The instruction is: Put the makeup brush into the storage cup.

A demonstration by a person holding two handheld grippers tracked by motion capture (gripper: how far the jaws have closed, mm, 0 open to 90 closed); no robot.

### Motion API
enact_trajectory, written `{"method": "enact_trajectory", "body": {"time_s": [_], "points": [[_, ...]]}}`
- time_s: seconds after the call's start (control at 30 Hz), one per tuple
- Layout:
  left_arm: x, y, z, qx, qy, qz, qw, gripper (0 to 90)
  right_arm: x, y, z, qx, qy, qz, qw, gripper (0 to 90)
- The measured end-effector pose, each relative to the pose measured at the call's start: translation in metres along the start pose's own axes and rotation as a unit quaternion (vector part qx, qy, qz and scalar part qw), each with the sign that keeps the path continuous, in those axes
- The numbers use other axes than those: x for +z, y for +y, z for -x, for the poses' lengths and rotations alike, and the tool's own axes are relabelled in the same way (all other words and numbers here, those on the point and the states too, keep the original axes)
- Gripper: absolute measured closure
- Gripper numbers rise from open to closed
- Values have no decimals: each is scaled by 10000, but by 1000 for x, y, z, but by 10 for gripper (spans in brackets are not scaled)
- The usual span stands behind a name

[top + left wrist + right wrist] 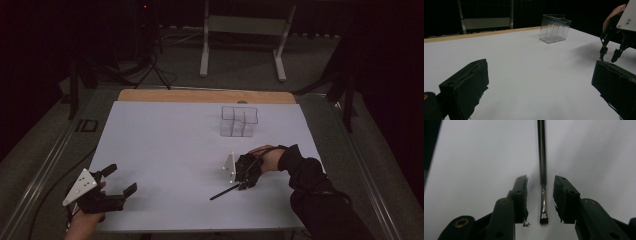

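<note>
A thin black brush lies flat on the white table, right of centre near the front. In the right gripper view the brush runs straight away from me, its metal ferrule and short bristle tip between the jaws. My right gripper points down over that end, with a jaw on each side and a gap left on both, so it is open. In the high view the right gripper stands over the brush's right end. My left gripper rests at the front left, open wide and holding nothing.
A clear plastic organiser with several compartments stands upright behind the right hand, and the left gripper view shows it as an empty box. A wooden strip edges the table's far side. Stands and cables sit on the dark floor beyond.
</note>
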State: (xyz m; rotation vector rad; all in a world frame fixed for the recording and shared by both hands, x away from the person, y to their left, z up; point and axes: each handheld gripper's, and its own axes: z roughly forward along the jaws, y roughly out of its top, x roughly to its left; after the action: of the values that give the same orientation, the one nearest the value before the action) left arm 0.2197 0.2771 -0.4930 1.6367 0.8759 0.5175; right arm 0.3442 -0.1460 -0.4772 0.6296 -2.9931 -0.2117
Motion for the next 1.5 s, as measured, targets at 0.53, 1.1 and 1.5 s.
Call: {"method": "enact_trajectory", "body": {"time_s": [0.53,1.1,1.5], "points": [[0,0,0,3,-3,-14,10000,21,14,-3,-2,-433,-217,-231,9986,796],[1,0,0,10,2,-25,10000,21,3,-2,5,295,194,-127,9993,836],[3,-1,2,22,-24,-81,10000,21,-12,-8,11,1213,279,23,9922,835]]}}
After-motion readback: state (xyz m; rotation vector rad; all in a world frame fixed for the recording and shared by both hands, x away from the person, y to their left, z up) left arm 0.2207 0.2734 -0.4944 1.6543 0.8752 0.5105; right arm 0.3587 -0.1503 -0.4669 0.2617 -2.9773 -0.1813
